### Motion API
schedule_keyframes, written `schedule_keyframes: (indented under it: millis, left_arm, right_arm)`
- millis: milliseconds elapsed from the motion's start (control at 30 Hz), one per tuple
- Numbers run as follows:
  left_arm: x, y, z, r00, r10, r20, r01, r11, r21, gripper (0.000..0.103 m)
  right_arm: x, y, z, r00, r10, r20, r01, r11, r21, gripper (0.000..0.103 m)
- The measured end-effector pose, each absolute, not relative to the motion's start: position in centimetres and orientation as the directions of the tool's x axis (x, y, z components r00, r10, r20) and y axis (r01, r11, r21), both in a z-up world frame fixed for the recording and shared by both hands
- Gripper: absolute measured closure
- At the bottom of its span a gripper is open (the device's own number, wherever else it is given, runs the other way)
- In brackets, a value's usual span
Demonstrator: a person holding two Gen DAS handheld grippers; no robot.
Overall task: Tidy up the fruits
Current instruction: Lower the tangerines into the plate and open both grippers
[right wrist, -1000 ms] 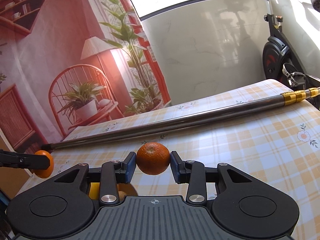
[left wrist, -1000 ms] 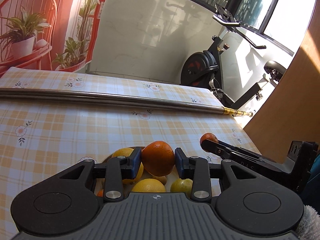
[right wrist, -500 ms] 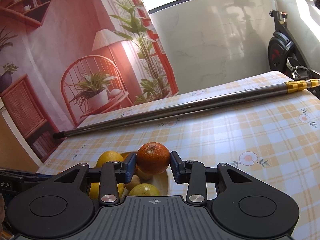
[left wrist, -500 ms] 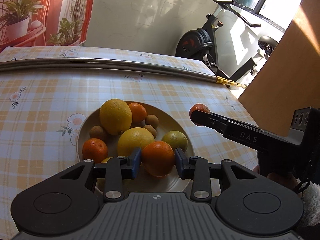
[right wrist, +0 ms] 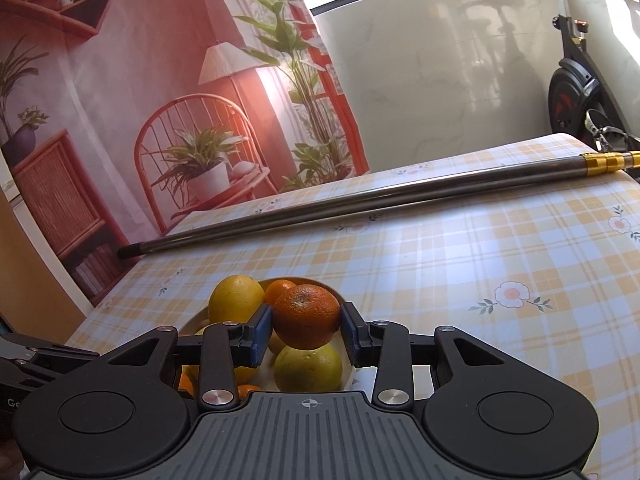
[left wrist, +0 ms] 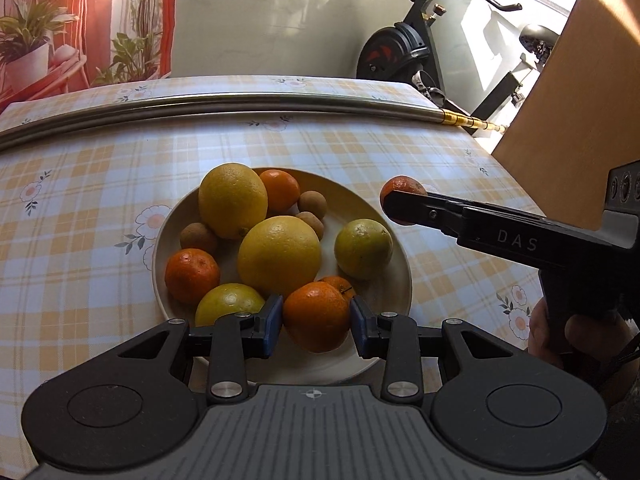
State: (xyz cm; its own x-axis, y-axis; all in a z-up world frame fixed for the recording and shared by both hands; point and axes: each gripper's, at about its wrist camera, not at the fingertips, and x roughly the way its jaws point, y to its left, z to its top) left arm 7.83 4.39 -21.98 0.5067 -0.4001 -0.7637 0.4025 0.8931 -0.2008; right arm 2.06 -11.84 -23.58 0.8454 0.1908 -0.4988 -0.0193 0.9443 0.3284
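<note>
Two black hand-held grippers each clamped a small orange mandarin over a round cream plate [left wrist: 384, 280] of citrus on a yellow-and-white checked tablecloth [left wrist: 100, 184]. The left gripper [left wrist: 316, 322] had its blue pads closed narrowly on a mandarin [left wrist: 316, 316], held just above the plate's near rim, beside a yellow-green lemon [left wrist: 228, 302] and a second small mandarin [left wrist: 338, 284] behind it. The right gripper [right wrist: 306, 334] gripped a mottled orange mandarin [right wrist: 306, 316] in the same narrow pinch, angled down over the plate's right edge and above a pale green lime [right wrist: 308, 366]; in the left wrist view, its long black fingers [left wrist: 440, 210] reached in from the right, a bare hand [left wrist: 560, 332] wrapped around the handle. The plate carried two large yellow lemons [left wrist: 232, 198], another mandarin [left wrist: 192, 276] at its left side, one more [left wrist: 280, 190] at the back, and three small brown round fruits [left wrist: 312, 202]. A long steel pole with a gold end [left wrist: 460, 118] lay across the table's far side, well apart from the plate.
</note>
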Motion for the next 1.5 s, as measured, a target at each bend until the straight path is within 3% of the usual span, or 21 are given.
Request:
schedule_keyframes:
  millis: [667, 933, 1167, 1500]
  left_arm:
    - [7.2, 2.6, -22.7, 0.512, -0.325, -0.795, 0.445, 0.892, -0.079, 0.065]
    - [6.8, 3.7, -21.1, 0.6, -0.361, -0.714, 0.421, 0.901, -0.102, 0.064]
    - [7.4, 6.3, -19.8, 0.704, -0.322, -0.633, 0.273, 0.946, -0.177, 0.062]
    - [8.2, 7.3, -19.9, 0.73, -0.293, -0.618, 0.195, 0.955, -0.223, 0.061]
  right_arm:
    - [2.6, -12.1, -24.6, 0.839, 0.194, -0.508, -0.008, 0.938, 0.346, 0.069]
    - [2.7, -12.2, -24.7, 0.841, 0.188, -0.508, 0.0, 0.938, 0.346, 0.069]
    - [4.2, -12.0, -24.2, 0.846, 0.176, -0.503, -0.011, 0.95, 0.313, 0.069]
    - [7.3, -10.5, -25.1, 0.815, 0.155, -0.558, -0.055, 0.98, 0.192, 0.069]
